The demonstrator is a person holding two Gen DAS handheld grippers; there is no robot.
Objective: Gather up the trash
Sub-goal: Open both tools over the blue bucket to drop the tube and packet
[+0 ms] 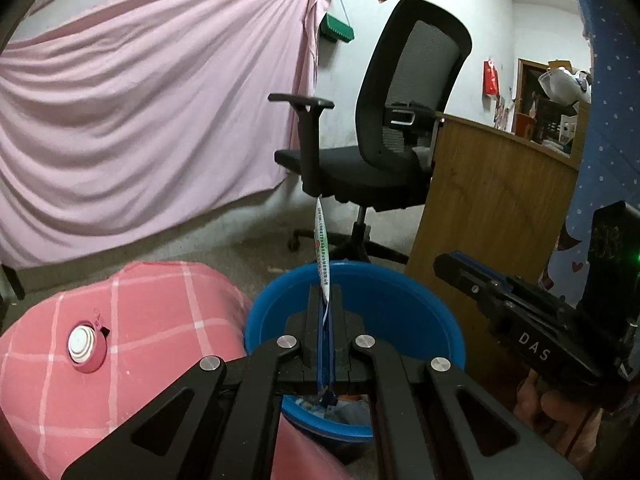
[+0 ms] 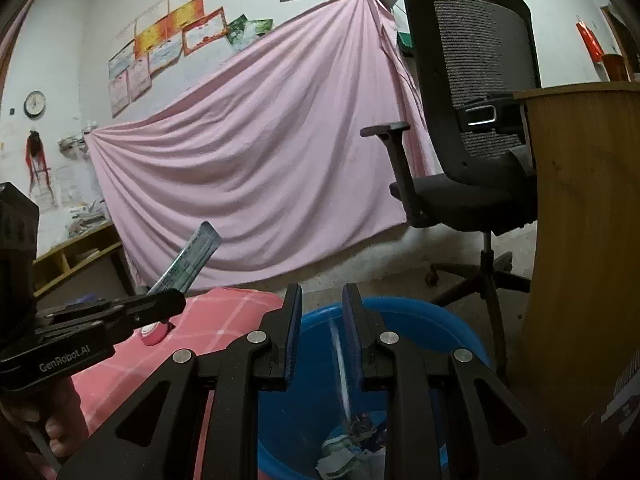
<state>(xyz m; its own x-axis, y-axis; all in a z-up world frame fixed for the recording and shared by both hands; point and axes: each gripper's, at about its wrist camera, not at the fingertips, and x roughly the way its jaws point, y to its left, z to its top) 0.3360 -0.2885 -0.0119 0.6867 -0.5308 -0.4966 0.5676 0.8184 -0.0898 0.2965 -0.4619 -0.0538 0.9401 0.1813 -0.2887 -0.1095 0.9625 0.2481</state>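
Blue basin (image 1: 420, 304) lies under both tools: left (image 1: 326, 312) pinching a wrapper (image 1: 321, 248), right (image 2: 322, 320) parted, gripping nothing.

Wall: white, draped with a pink sheet (image 1: 140, 120), papers (image 2: 160, 52) and a clock (image 2: 35, 104)
Floor: grey, bare
Furniture: black mesh office chair (image 1: 400, 120) beside a wooden cabinet (image 1: 488, 208)
Shelf: low, yellow (image 2: 76, 256)

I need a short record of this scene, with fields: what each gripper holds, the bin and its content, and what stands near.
left gripper: shut on a wrapper that sticks up from the jaws, above the bin
right gripper: jaws apart over the bin; a thin pale strip shows blurred between them, contact cannot be told
bin: blue, round, open, trash at the bottom
left of bin: pink checked cushion
behind bin: black chair, wooden desk
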